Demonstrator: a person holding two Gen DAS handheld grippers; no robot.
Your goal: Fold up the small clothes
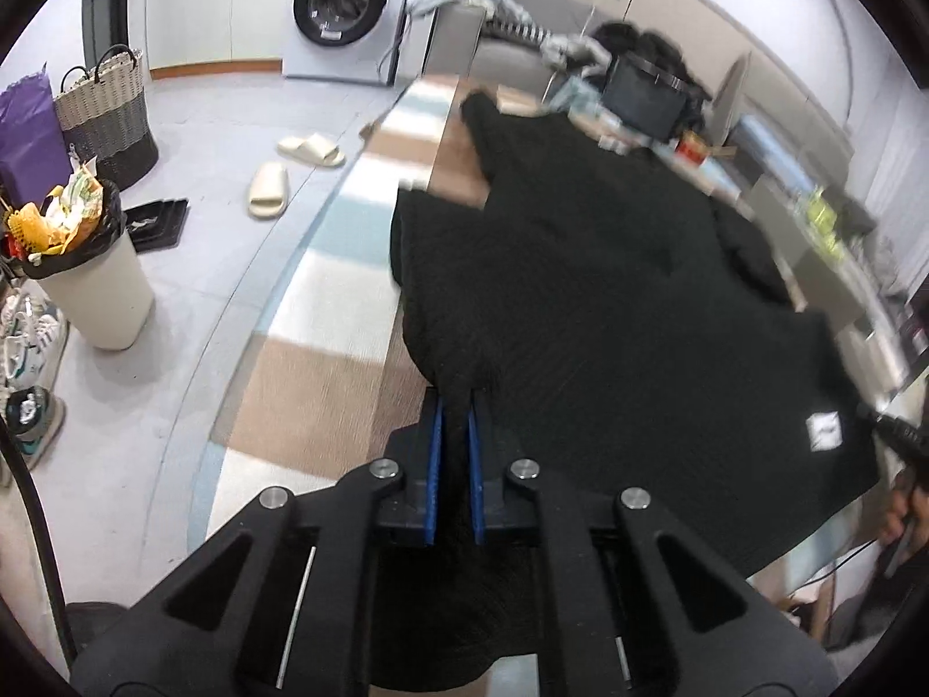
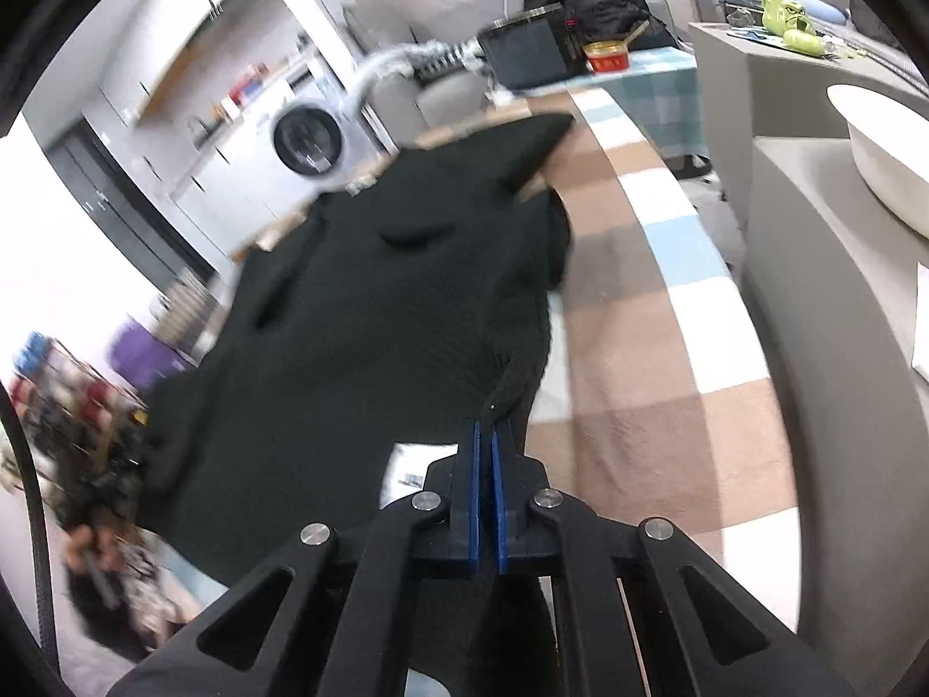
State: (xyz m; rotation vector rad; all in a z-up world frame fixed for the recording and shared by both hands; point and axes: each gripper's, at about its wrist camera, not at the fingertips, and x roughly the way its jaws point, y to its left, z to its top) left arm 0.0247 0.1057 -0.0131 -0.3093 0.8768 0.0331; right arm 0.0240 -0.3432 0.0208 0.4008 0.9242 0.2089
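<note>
Over checked tablecloth (image 1: pixel 325 372), black garment (image 1: pixel 609 302) between both grippers, washing machine (image 1: pixel 342 6) beyond

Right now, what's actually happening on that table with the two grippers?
A person is folding a black garment over the checked tablecloth. The left gripper is shut on one edge of it, and the right gripper is shut on another edge, so the cloth is stretched between them. Its far part reaches toward the far end of the table; the near part looks lifted. Both views are motion-blurred, so no finished fold can be made out.
</note>
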